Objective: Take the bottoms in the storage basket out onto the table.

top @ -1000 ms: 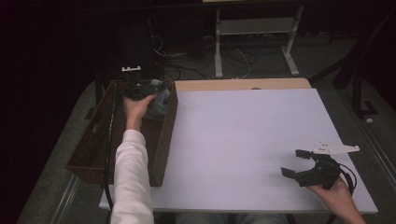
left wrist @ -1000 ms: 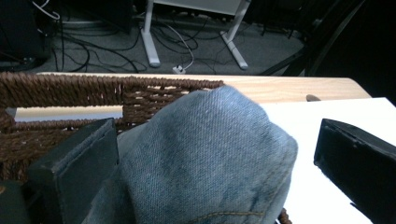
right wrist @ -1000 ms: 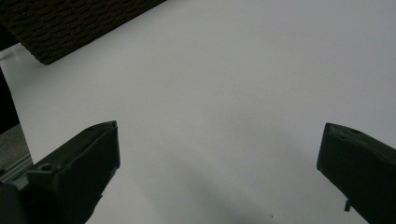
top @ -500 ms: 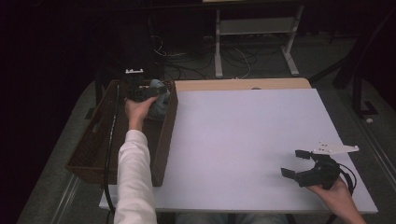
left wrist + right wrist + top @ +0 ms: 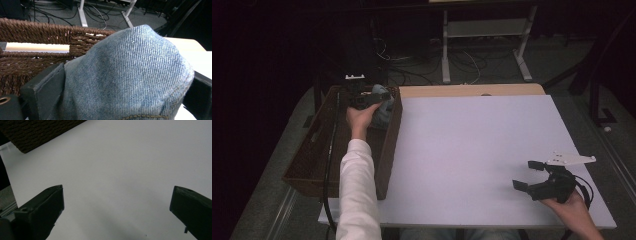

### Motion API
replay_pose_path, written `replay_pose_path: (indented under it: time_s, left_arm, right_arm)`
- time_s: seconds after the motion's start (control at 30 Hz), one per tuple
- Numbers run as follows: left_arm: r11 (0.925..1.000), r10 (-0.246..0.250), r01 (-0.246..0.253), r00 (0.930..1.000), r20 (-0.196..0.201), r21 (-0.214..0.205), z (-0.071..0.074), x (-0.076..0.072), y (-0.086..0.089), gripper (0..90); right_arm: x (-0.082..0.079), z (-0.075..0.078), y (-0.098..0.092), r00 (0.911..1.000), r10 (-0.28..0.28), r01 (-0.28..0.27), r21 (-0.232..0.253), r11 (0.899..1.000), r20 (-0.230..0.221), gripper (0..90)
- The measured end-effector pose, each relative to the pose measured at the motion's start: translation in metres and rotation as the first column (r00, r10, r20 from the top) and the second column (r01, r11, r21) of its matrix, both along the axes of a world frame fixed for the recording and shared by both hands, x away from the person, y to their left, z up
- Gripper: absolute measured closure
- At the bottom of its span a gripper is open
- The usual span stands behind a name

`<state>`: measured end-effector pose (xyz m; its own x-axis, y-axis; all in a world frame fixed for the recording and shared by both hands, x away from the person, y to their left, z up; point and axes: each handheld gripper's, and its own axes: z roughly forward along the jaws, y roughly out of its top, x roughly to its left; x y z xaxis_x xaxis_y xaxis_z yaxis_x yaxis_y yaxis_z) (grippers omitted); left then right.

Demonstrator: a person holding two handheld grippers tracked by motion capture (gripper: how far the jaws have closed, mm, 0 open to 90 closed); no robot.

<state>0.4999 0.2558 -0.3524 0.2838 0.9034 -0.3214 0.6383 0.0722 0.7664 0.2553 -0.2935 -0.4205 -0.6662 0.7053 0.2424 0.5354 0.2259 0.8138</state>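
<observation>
A piece of blue denim cloth (image 5: 130, 75) bulges up between the two jaws of my left gripper (image 5: 126, 80), which is shut on it. From above, that left gripper (image 5: 368, 98) sits at the far end of a brown woven basket (image 5: 389, 145), with the denim (image 5: 384, 109) against the basket's right wall. My right gripper (image 5: 525, 175) hovers open over the near right part of the white tabletop (image 5: 472, 150). Between its jaws (image 5: 117, 195) there is just bare white surface.
The basket's woven far wall (image 5: 37, 32) has a handle slot just behind the denim. A corner of the basket (image 5: 37, 132) lies far off in the right gripper view. Behind the table are cables and white stand legs (image 5: 482, 50) on the floor.
The left hand and its gripper have shifted very slightly at the far end of the basket, still holding the denim. The right gripper has stayed where it was.
</observation>
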Motion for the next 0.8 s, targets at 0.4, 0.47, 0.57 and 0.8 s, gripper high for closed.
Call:
replay_pose_path:
  time_s: [0.4,0.47,0.57,0.8]
  left_arm:
    - [0.9998,-0.012,0.012,0.9999,-0.011,-0.015,0.0051,-0.0022,0.0023,26.6]
    - [0.9999,-0.005,0.005,1.0,-0.003,-0.013,0.0062,-0.0024,0.0027,35.8]
    - [0.9999,-0.005,0.005,1.0,0.0,-0.011,0.0067,-0.0023,0.0035,41.7]
    - [0.9998,-0.007,0.007,0.9998,-0.02,-0.019,0.0081,-0.0027,0.0062,60.3]
  right_arm:
    - [0.0,0.0,0.0006,1.0,0.002,-0.002,-0.001,1.0,-0.001,0.0]
    - [0.0,0.0,0.0007,1.0,0.003,-0.003,-0.001,1.0,0.0,0.0]
    - [0.0001,-0.0001,0.0006,1.0,0.003,-0.003,-0.002,1.0,-0.001,0.0]
    - [0.0001,-0.0001,0.0009,1.0,0.003,-0.003,-0.004,1.0,-0.001,0.0]
